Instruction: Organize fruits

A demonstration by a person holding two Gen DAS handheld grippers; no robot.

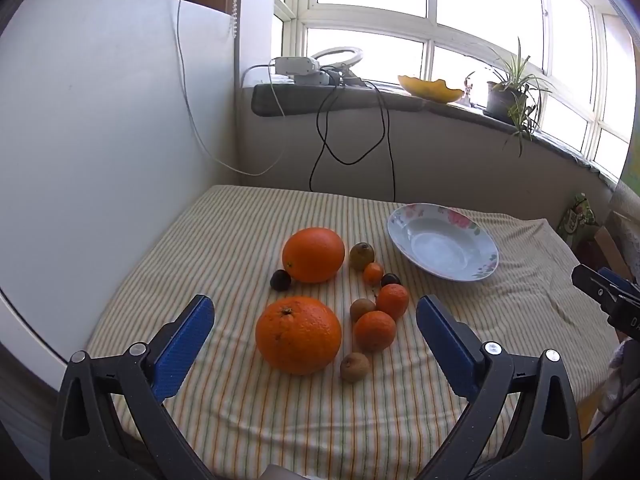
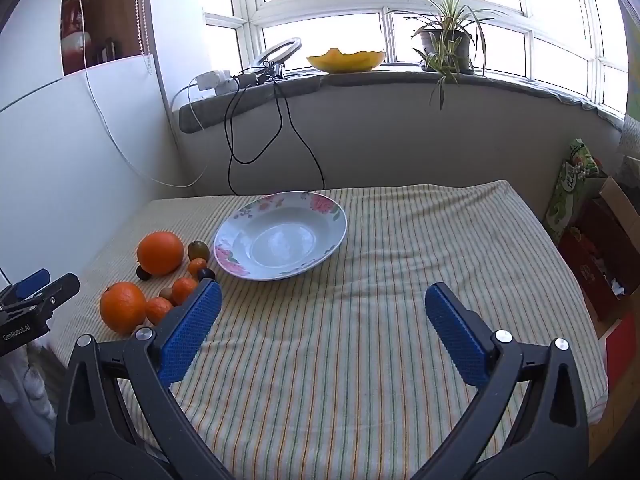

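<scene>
The left wrist view looks forward and down from close above the near edge of the striped tabletop (image 1: 248,216), toward the window wall. The right wrist view faces the same way from further right, perhaps slightly higher. Both share the floral plate (image 1: 442,242), the fruit cluster and the windowsill

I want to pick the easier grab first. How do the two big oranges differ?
The near orange lies between the open left hand-held gripper fingers, stem end up; the far orange lies beyond them, stem end sideways, beside a dark fruit. The near one looks slightly flatter. Both rest on the striped cloth, outside the plate.
</scene>
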